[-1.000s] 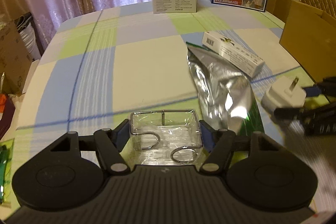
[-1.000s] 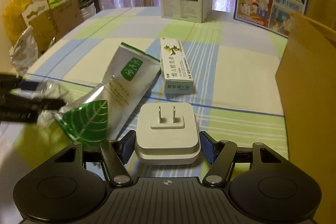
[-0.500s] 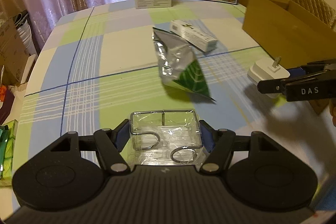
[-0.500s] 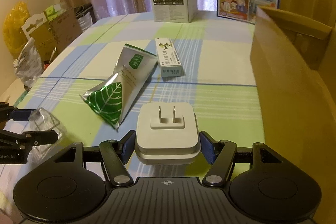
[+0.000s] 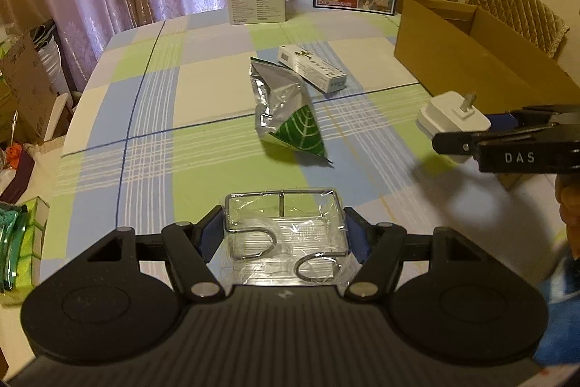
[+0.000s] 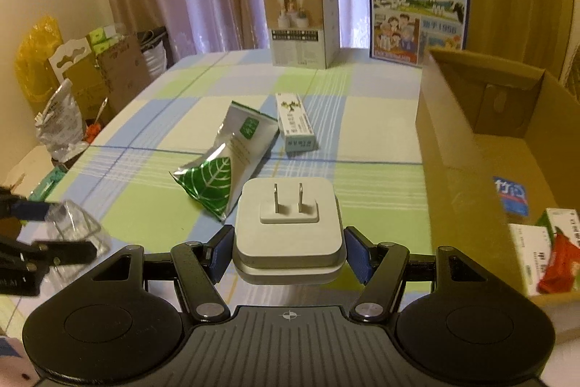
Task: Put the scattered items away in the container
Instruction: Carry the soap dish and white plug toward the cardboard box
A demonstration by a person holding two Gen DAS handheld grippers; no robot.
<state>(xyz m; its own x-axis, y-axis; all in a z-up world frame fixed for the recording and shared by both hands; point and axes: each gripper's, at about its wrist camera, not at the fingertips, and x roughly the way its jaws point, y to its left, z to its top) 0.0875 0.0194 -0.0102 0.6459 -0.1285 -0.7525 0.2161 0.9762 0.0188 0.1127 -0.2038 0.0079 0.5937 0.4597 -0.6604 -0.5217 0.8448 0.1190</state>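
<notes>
Two loads are travelling at once: left gripper (image 5: 284,234) fingers are clamping the clear wire-framed packet (image 5: 284,231), right gripper (image 6: 288,251) fingers are clamping the white plug adapter (image 6: 288,223), both above the table (image 5: 152,118). Advice: be carrying each level over the cardboard box (image 6: 471,147) wall before releasing, right load first since it is nearer.

Both wrist views look obliquely down, close over the desk (image 5: 152,118); both share the central foil pouch (image 6: 224,165).
</notes>
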